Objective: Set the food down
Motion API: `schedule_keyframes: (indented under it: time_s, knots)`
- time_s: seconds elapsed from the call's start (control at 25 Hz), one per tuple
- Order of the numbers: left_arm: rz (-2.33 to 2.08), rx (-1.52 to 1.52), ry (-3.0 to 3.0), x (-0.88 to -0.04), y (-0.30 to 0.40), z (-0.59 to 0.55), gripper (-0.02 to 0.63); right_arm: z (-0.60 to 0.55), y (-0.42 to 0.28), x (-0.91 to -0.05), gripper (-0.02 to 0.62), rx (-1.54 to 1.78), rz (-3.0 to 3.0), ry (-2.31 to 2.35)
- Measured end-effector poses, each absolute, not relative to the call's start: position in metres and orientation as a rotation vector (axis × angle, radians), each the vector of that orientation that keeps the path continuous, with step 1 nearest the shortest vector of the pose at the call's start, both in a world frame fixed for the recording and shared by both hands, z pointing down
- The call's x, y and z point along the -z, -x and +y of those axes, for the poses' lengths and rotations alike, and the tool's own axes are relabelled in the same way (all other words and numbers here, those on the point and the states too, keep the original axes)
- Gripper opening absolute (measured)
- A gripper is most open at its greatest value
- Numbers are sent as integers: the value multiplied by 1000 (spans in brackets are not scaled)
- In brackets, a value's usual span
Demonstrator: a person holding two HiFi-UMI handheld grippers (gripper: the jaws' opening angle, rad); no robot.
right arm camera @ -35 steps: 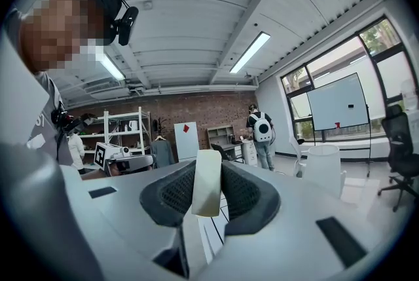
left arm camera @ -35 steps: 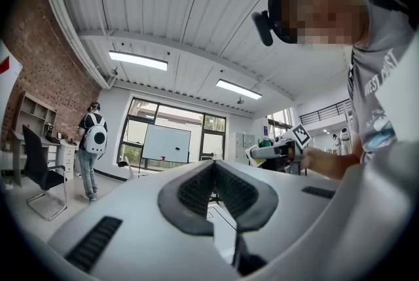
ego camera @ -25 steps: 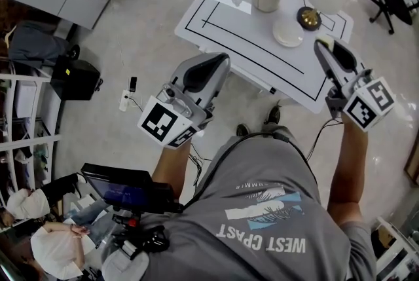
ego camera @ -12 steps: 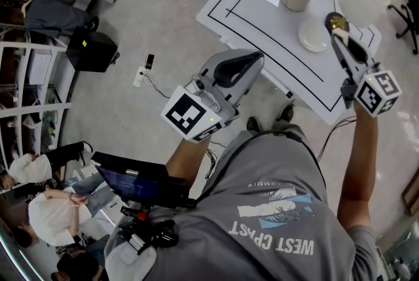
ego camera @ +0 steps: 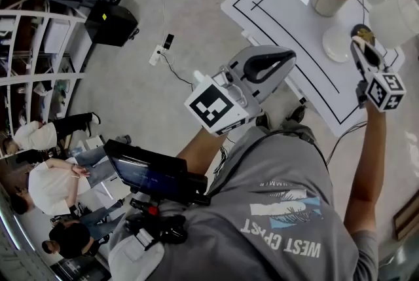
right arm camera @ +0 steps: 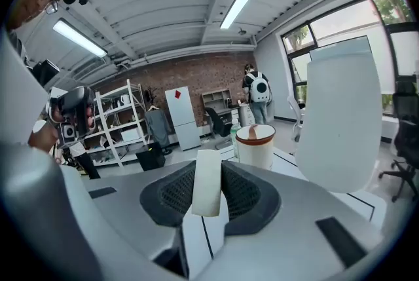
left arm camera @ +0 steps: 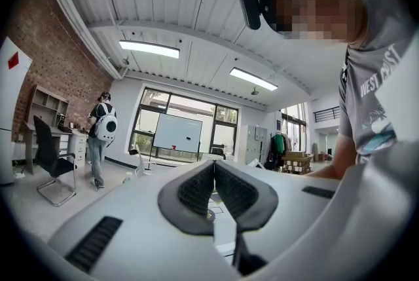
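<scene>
— While the right gripper (right arm camera: pixel 209 171) clamps the food (right arm camera: pixel 207 198), a pale, flat, smooth slab, above the white table (ego camera: pixel 281 18), what about the left gripper (left arm camera: pixel 214 171)?
— Pinched together, empty; its dark meshed pads (left arm camera: pixel 196 191) touch.

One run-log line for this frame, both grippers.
left gripper: jaws shut, empty | right gripper: jaws clamped on pale food strip | position: over table, near white plate | food: not yet set down
</scene>
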State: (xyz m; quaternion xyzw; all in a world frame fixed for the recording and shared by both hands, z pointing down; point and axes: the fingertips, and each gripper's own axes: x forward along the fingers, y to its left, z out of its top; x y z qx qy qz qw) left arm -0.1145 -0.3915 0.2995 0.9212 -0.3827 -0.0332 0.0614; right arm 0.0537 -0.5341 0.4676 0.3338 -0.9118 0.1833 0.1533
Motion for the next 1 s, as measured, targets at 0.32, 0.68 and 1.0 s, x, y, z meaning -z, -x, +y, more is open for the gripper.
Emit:
schedule_keyframes:
  time_s: [0.32,0.68,1.0]
  knots:
    - [-1191,70,-2747,-312,112,-401,9,-563,-55,-532,103,-553,-2530,-916]
    - [-1225,35,-2717,-320,114,-410,9,-587,-54,-594,103,-548,-2420,-877]
    - [-1237,4,-2689,-331,111,-410,9,-596,-62,-640,103,-538,-2328,-859]
